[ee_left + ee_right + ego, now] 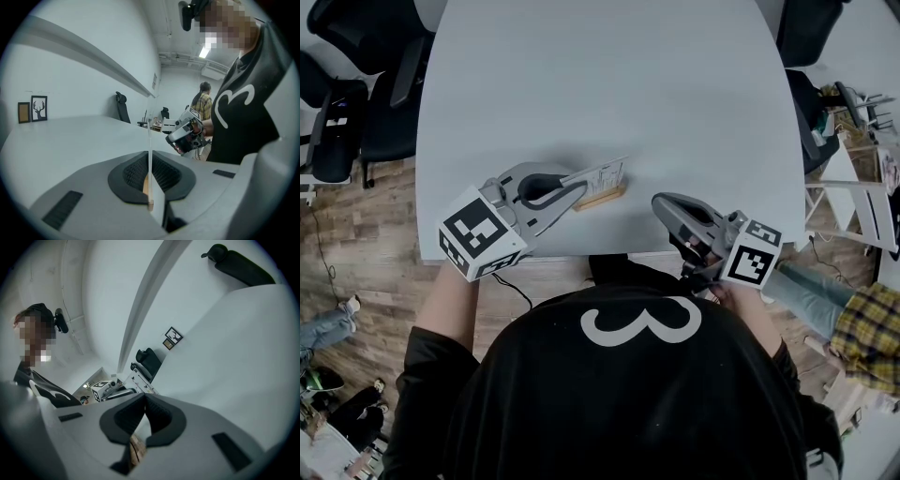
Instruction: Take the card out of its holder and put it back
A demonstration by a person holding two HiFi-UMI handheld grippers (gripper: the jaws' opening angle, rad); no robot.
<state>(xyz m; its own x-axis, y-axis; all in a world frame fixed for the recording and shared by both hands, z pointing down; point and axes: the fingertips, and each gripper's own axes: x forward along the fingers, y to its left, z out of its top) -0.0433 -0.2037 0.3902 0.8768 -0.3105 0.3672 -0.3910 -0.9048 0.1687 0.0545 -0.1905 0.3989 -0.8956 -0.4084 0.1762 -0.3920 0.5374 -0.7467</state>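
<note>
Head view: card (605, 173) stands in wooden holder (602, 198) near table (609, 84) front edge, long axis roughly left-right; left gripper (577, 190) on card's left end, right gripper (661, 202) near holder's right end, not touching
Left gripper view: jaws clamped on card, seen edge-on between pads; holder below, so pull likely straight up
Right gripper view: jaws pressed together, empty; best placed to steady holder

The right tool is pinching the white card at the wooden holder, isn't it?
No, the left gripper does: its fingers are shut on the white card at the wooden holder, as the left gripper view shows.
</note>
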